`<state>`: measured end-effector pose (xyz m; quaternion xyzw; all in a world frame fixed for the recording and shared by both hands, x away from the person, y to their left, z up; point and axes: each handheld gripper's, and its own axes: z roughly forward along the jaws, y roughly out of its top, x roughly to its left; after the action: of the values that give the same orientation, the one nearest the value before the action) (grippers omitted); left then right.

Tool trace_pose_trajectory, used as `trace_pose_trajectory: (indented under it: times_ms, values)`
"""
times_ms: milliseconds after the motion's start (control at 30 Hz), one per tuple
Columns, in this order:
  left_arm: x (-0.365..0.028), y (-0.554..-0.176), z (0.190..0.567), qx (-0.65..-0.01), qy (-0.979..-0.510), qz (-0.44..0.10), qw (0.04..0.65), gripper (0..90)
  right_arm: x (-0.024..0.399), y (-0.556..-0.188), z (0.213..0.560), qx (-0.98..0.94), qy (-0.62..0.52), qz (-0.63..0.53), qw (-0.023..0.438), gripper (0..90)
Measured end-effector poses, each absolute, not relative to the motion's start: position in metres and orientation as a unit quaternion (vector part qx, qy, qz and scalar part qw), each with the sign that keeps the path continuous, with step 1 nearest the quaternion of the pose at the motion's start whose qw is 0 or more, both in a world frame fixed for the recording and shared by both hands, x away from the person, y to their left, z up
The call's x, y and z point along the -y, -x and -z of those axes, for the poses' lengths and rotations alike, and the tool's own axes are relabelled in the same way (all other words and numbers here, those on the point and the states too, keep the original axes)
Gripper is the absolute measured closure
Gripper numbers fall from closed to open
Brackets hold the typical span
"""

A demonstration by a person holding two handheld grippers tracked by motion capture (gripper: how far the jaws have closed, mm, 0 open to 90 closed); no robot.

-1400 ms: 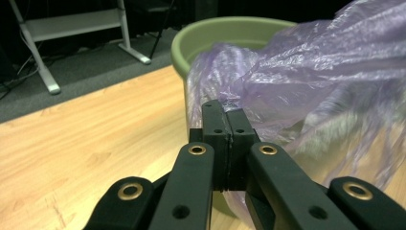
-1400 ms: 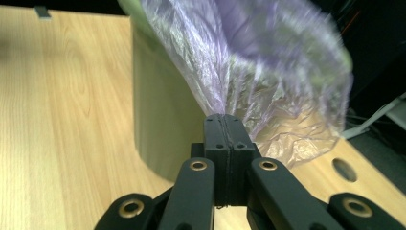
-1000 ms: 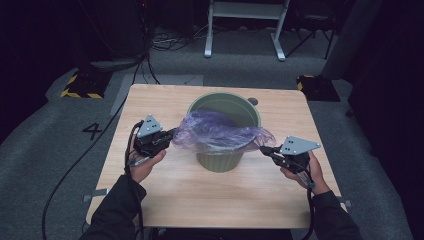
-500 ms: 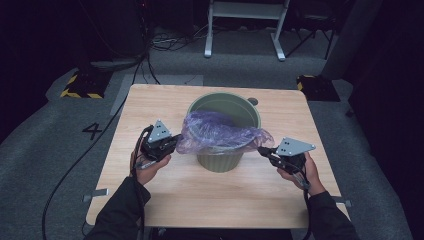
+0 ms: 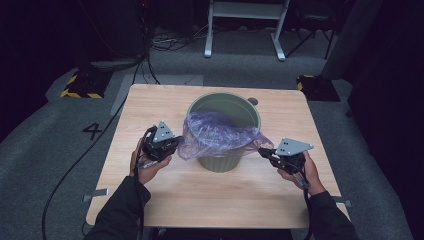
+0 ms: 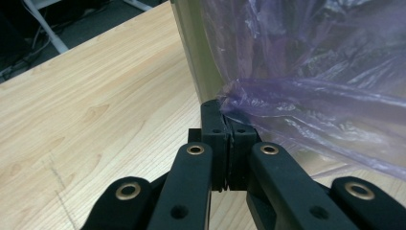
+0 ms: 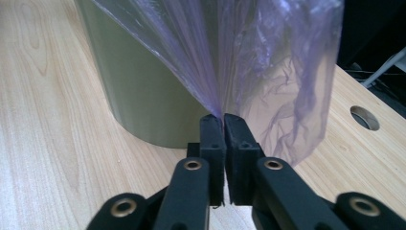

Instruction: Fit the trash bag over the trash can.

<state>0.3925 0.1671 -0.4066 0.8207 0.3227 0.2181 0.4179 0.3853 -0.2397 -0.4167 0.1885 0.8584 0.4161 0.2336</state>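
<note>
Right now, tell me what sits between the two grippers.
In the high view, the green bin draped with the purple bag sits between left gripper and right gripper.

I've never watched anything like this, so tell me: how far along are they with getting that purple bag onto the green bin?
Partway. Done: the purple bag is opened out and draped over the near rim of the green bin. In hand: the left gripper and the right gripper are each shut on an edge of the bag, stretching it to either side of the bin. Left: the far rim looks bare, so the bag probably has to be pulled over it.
</note>
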Motion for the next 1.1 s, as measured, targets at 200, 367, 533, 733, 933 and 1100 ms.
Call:
trace_pose_trajectory:
  times_ms: [200,367,533,733,933,1100]
  values:
    - [-0.17,-0.386,0.399,-0.318,-0.806,-0.232,0.441,82.1,0.242,-0.378,0.407,-0.835,-0.2,-0.447,0.25,59.9]
    - [-0.17,-0.379,0.39,-0.31,-0.799,-0.244,0.454,76.0,0.243,-0.361,0.387,-0.817,-0.192,-0.475,0.266,49.7]
    - [-0.169,-0.372,0.385,-0.304,-0.795,-0.256,0.458,67.3,0.244,-0.341,0.365,-0.795,-0.175,-0.513,0.272,43.4]
    - [-0.171,-0.364,0.379,-0.301,-0.79,-0.264,0.464,47.1,0.248,-0.337,0.35,-0.766,-0.18,-0.549,0.28,35.1]
    - [-0.177,-0.353,0.367,-0.29,-0.774,-0.261,0.498,33.3,0.251,-0.339,0.347,-0.748,-0.205,-0.549,0.311,30.9]
    - [-0.172,-0.344,0.364,-0.248,-0.787,-0.257,0.503,60.7,0.235,-0.338,0.358,-0.789,-0.162,-0.453,0.383,34.2]
